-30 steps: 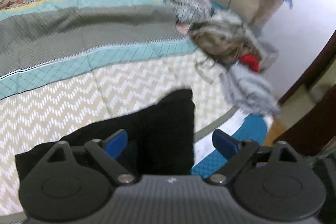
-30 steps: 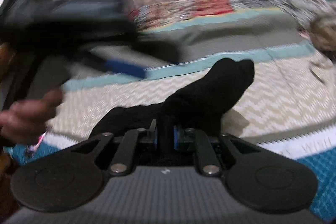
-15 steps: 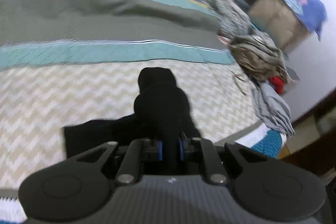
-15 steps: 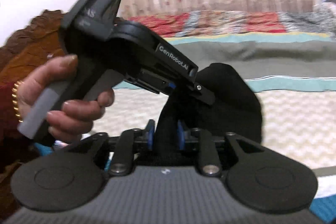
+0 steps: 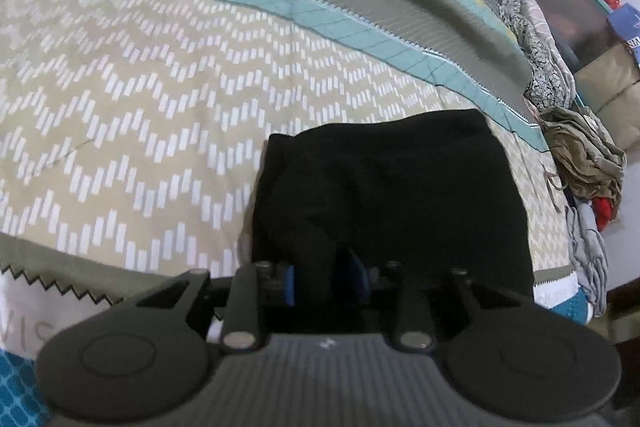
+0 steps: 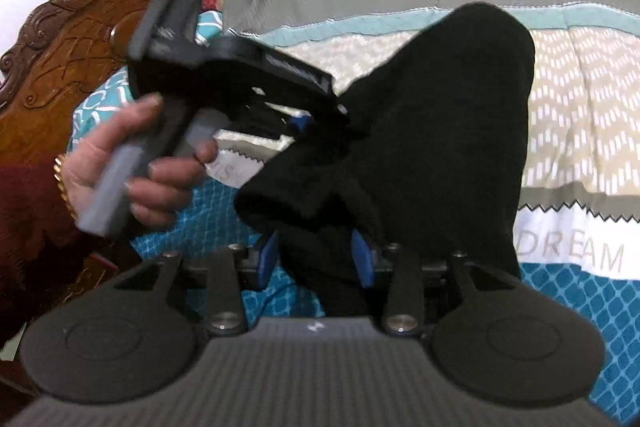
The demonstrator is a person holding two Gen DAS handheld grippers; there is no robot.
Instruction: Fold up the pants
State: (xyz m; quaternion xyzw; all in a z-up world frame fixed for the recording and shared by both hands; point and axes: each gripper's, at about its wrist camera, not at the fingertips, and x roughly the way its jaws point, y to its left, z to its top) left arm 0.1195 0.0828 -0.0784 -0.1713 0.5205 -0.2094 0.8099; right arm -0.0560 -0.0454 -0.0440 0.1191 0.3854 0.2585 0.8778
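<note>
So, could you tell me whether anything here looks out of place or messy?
Yes: crumpled clothes sit heaped at the far edge of the bed, some hanging over the side. The black pants are bunched rather than flat.

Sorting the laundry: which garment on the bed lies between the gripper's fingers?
The black pants, right at the left gripper; the olive bundle and grey garment lie at the bed's far edge.

Left hand-held gripper, jaws just opening, straddles black pants on quilt.
</note>
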